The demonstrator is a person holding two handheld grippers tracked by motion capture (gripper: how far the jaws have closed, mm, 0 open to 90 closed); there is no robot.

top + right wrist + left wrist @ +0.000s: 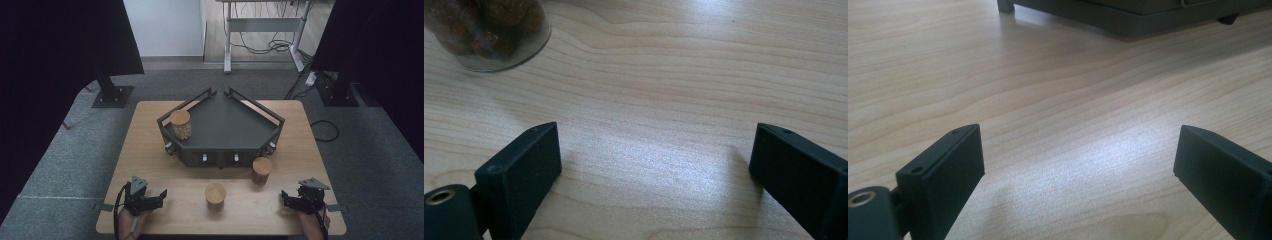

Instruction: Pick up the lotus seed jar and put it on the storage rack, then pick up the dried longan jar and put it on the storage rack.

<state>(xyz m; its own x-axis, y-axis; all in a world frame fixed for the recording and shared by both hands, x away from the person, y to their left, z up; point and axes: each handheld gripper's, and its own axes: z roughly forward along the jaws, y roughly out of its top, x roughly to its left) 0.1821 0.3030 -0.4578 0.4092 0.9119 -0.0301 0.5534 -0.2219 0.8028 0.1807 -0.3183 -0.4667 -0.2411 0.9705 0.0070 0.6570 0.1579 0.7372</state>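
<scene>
While both hands rest at the bottom edge of the high view, the left tool (159, 196) sits at lower left with its jaws spread wide and nothing between them, and the right tool (286, 198) at lower right matches it, jaws wide apart over bare wood. Between the two, low centre, stands the nearest jar (215, 195), well apart from either tool: a round jar with a pale wooden lid. In the right gripper view, its glass base (499, 35) shows at upper left, brown lumps inside. Slightly higher, right of centre, a second jar (262, 170) with a darker wooden lid stands just before the dark tray (225, 125). On the tray's left corner a third jar (180, 124) holds pale pieces. All sit on the table (150, 145).
</scene>
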